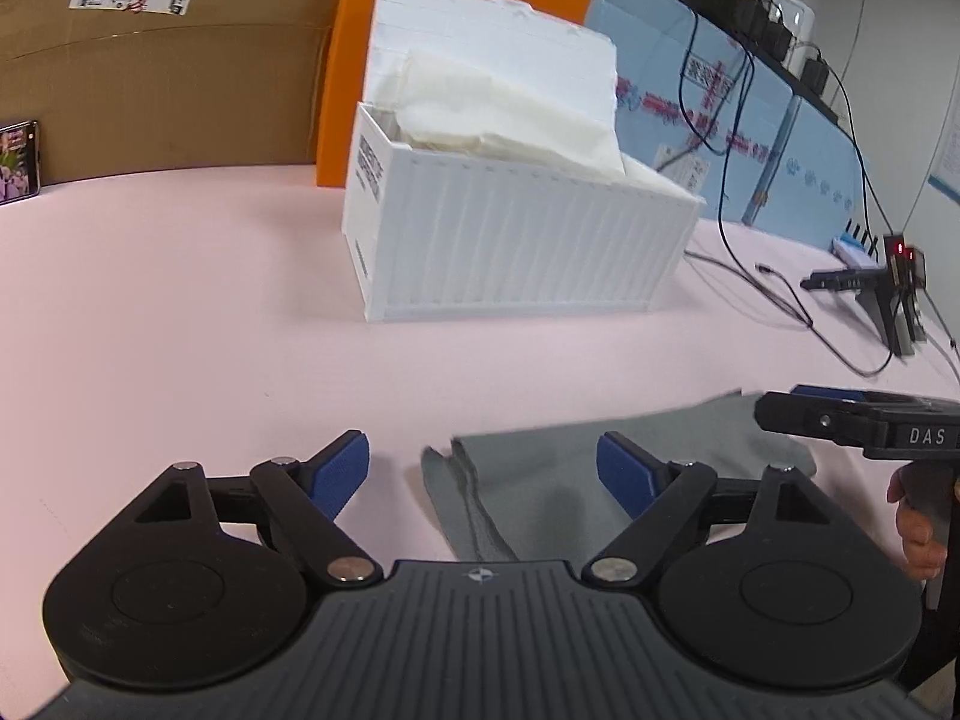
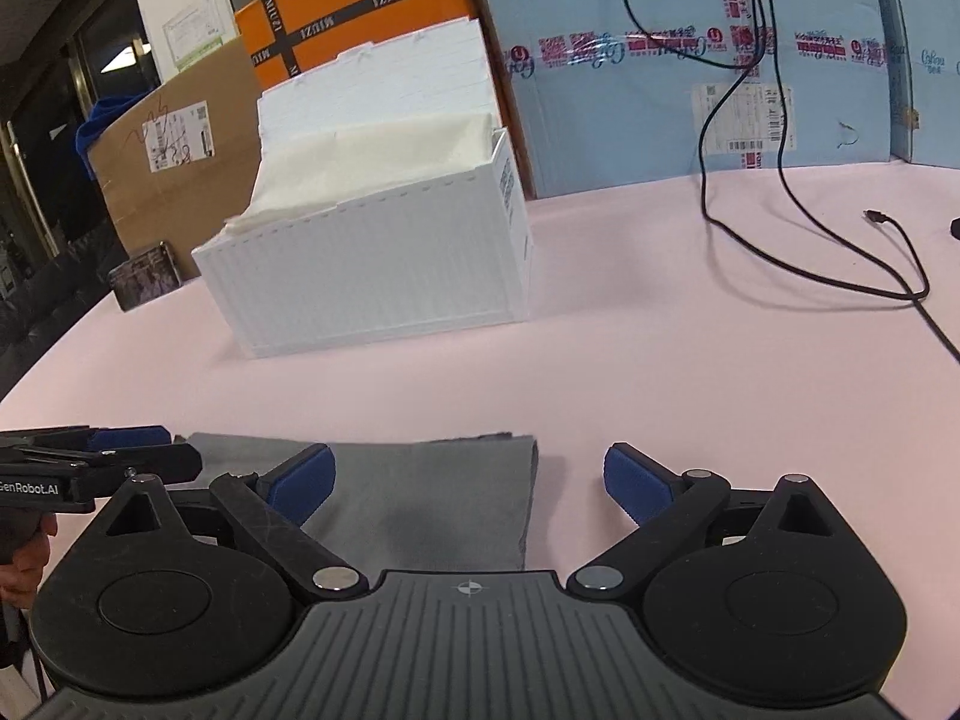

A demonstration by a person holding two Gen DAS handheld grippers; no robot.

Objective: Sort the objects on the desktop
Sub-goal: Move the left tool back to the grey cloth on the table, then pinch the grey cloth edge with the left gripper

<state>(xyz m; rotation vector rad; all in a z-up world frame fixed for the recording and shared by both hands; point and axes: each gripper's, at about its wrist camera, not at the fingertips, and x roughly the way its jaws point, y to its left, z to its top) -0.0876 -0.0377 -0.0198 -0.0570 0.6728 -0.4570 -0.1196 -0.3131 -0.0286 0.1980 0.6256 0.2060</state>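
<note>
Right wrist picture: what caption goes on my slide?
Open right gripper above a folded grey cloth on the pink table, facing a white ribbed plastic box.

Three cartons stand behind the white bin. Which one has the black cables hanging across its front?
The light blue carton, right of the orange carton. The black cables drape down it; the orange and brown carton faces are cable-free.

Right gripper (image 2: pixel 468 480) open above grey cloth (image 2: pixel 420 504) on pink table (image 2: pixel 660 372). White box (image 2: pixel 372 276) beyond, holding white fabric (image 2: pixel 372 162).
</note>
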